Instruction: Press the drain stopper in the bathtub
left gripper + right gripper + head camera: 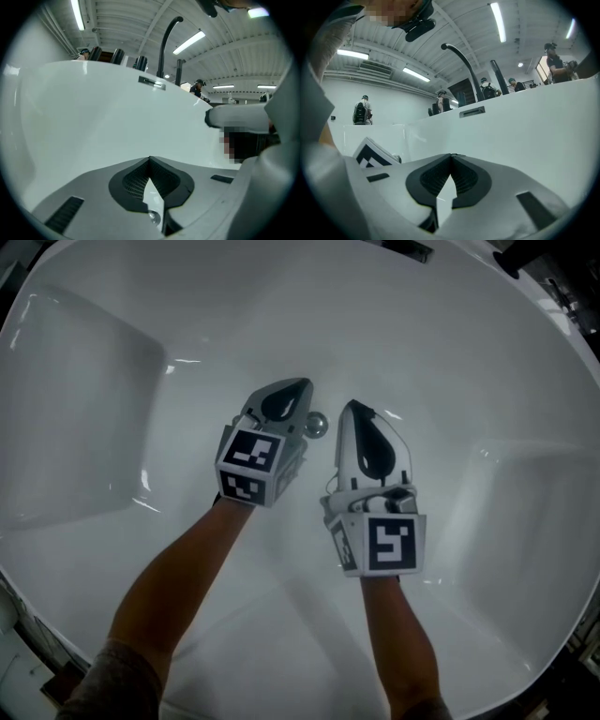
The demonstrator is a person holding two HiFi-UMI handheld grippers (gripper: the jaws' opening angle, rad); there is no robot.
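A round chrome drain stopper [317, 425] sits on the white bathtub floor [187, 399], in the head view. My left gripper [302, 384] is shut with nothing in it; its tips lie just left of and above the stopper. My right gripper [351, 405] is shut and empty too, with its tips just right of the stopper. Both point toward the far tub wall. In the left gripper view the jaws [150, 160] meet at the tips, and a small chrome glint [153, 216] shows in the gap below them. The right gripper view shows jaws [451, 156] closed against the white tub wall.
The tub's sloped white walls [84, 409] rise on all sides. A dark curved faucet [461, 61] and an overflow slot [471, 111] stand on the far rim. Several people [361, 110] stand in the room beyond the tub.
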